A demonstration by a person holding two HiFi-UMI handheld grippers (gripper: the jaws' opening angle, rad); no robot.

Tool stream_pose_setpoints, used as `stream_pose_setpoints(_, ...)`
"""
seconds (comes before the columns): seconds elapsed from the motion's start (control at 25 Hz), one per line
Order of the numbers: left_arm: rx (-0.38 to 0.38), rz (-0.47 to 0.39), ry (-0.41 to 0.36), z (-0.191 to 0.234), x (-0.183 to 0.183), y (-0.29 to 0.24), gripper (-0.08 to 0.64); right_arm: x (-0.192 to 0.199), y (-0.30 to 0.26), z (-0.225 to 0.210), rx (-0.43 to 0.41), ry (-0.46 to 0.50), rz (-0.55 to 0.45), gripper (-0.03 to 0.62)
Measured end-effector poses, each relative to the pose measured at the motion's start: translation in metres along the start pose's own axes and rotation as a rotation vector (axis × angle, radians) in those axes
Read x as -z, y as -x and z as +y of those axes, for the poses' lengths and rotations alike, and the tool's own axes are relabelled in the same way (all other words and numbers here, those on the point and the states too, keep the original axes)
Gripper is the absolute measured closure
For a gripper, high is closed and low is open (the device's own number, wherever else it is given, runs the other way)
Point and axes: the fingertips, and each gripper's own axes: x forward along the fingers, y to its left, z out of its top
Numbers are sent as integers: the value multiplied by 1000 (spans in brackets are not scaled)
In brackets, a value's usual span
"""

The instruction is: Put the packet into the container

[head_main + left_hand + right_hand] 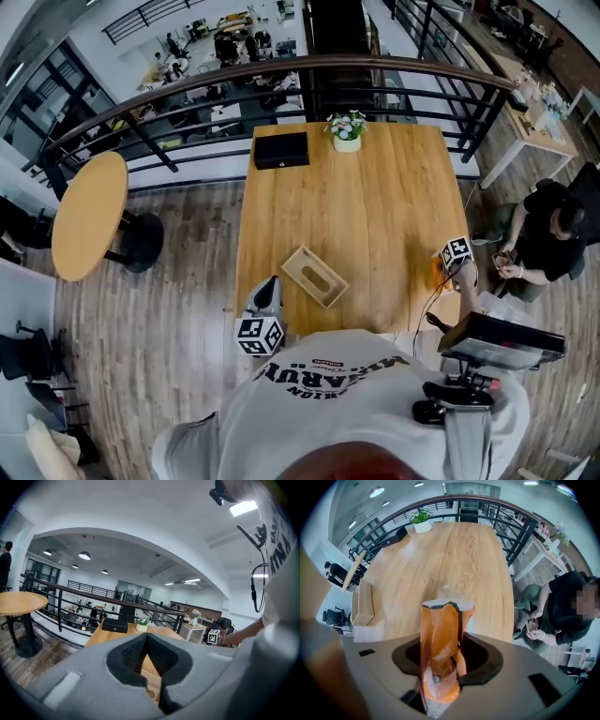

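**A:** Head view first. Where's the pkt?

**B:** Orange packet [435, 272] is at the right edge of the table [347, 197], under the right gripper [448, 267], which points down at it. The container [314, 276], a pale wooden box, sits near the table's front, skewed, well apart from the pkt. The left gripper [268, 284] is at the front-left table edge, just beside the container. Black box [281, 150] and flower pot [347, 131] are at the far end. A round table [89, 214] is off to the left, and a seated person [548, 234] is off to the right.

**A:** Left gripper view?

**B:** Left gripper [146, 637]: finger tips meet in a point, nothing between them. Aimed roughly level along the table. Part of the container [150, 684] shows low in the gap behind the tips. Black box [115, 625] and flower pot [141, 624] are far ahead.

**A:** Right gripper view?

**B:** The jaws are pinching the packet [440, 644]. It's crumpled at the pinch, and its sealed end sticks out toward the tabletop [454, 559]. Can't tell whether that end touches the wood. The container [363, 604] is off to the left, so the pkt isn't in it. The seated person [567, 606] is at right, beyond the table edge.
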Motion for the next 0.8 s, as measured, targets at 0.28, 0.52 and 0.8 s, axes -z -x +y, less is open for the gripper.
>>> stream_pose_setpoints(0.28, 12, 9, 10, 4, 6, -2, 568, -36, 79, 18, -40, 37, -83, 413)
stream_pose_setpoints(0.52, 4, 9, 25, 12, 14, -2, 568, -64, 161, 49, -71, 163, -141, 414)
stream_pose_setpoints(0.8, 0, 37, 38, 17, 29, 1, 568, -89, 254, 73, -70, 276, -212, 417)
